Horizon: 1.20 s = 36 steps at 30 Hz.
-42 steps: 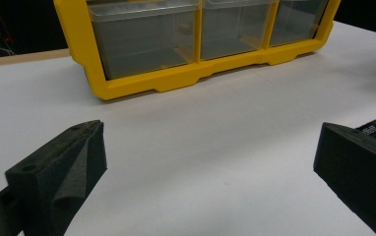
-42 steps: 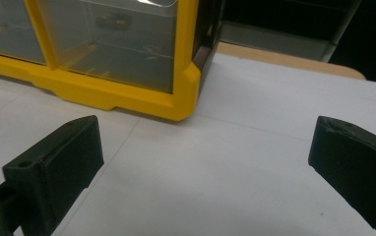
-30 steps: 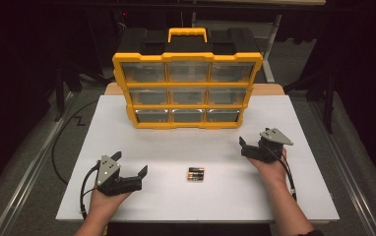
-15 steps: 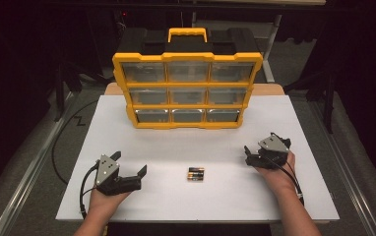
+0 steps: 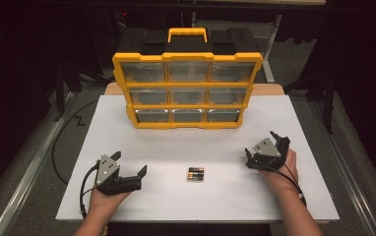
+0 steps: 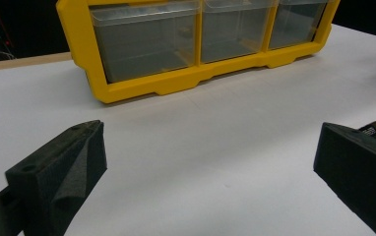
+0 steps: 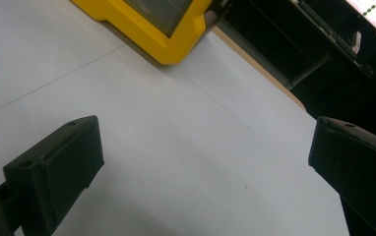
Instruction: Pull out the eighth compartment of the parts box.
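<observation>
Since a second ago, only the right gripper (image 5: 266, 147) has moved, drawing back from the yellow drawer cabinet (image 5: 187, 91) toward the person and settling right of the batteries (image 5: 195, 173), well apart from them, jaws spread wide and empty. Left of the batteries, the left gripper (image 5: 129, 164) stays put, jaws equally wide, holding nothing. Those batteries lie unmoved on the white table (image 5: 215, 142), in front of the cabinet.
</observation>
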Each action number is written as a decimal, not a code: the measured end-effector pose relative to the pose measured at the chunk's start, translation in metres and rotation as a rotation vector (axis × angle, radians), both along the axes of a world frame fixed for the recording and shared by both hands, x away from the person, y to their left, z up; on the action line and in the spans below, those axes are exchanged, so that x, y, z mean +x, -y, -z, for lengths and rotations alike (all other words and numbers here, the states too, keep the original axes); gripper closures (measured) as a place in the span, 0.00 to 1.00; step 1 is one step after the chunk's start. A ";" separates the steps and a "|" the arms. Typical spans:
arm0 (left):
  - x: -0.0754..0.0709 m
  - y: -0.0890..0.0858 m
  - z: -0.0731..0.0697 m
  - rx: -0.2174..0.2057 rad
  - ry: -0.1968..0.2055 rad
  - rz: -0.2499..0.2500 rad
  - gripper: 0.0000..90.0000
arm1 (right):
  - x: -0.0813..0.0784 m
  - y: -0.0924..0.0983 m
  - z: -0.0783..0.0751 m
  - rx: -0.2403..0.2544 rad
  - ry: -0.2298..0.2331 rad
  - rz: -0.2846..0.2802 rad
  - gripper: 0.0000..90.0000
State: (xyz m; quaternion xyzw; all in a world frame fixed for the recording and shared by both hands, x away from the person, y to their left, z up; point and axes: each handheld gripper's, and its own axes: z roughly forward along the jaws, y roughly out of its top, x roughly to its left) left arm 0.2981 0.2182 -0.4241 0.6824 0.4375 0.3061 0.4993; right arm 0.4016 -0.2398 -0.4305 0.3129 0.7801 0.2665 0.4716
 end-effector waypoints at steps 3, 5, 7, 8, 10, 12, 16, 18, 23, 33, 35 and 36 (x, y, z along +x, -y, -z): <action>0.000 0.000 0.000 -0.003 0.003 0.000 0.00 | -0.001 -0.004 0.001 -0.050 0.015 -0.014 0.01; 0.000 0.000 0.000 -0.004 0.005 0.000 0.00 | -0.002 -0.006 0.001 -0.081 0.025 -0.025 0.01; 0.000 0.000 0.000 -0.004 0.005 0.001 0.00 | -0.003 -0.008 0.001 -0.095 0.029 -0.029 0.02; 0.000 0.000 -0.001 -0.004 0.006 0.002 0.00 | -0.003 -0.010 0.002 -0.128 0.037 -0.035 0.02; 0.000 0.000 -0.001 -0.004 0.006 0.002 0.00 | -0.004 -0.013 0.003 -0.149 0.042 -0.038 0.02; 0.000 -0.001 -0.001 -0.004 0.007 0.002 0.00 | -0.005 -0.013 0.003 -0.169 0.045 -0.042 0.02; -0.001 -0.001 -0.001 -0.005 0.008 0.003 0.00 | -0.007 -0.020 0.004 -0.249 0.068 -0.059 0.02; -0.001 -0.001 -0.001 -0.005 0.009 0.004 0.00 | -0.008 -0.023 0.005 -0.271 0.073 -0.062 0.02; -0.001 0.000 -0.001 -0.006 0.011 0.006 0.00 | -0.010 -0.027 0.004 -0.369 0.085 -0.092 0.03; -0.001 0.000 -0.001 -0.010 0.012 0.007 0.00 | -0.016 -0.039 0.004 -0.486 0.119 -0.117 0.03; -0.001 -0.001 -0.001 -0.010 0.011 0.007 0.00 | -0.017 -0.042 0.004 -0.518 0.129 -0.130 0.03; -0.001 -0.001 -0.001 -0.010 0.011 0.007 0.00 | -0.017 -0.043 0.004 -0.520 0.130 -0.133 0.03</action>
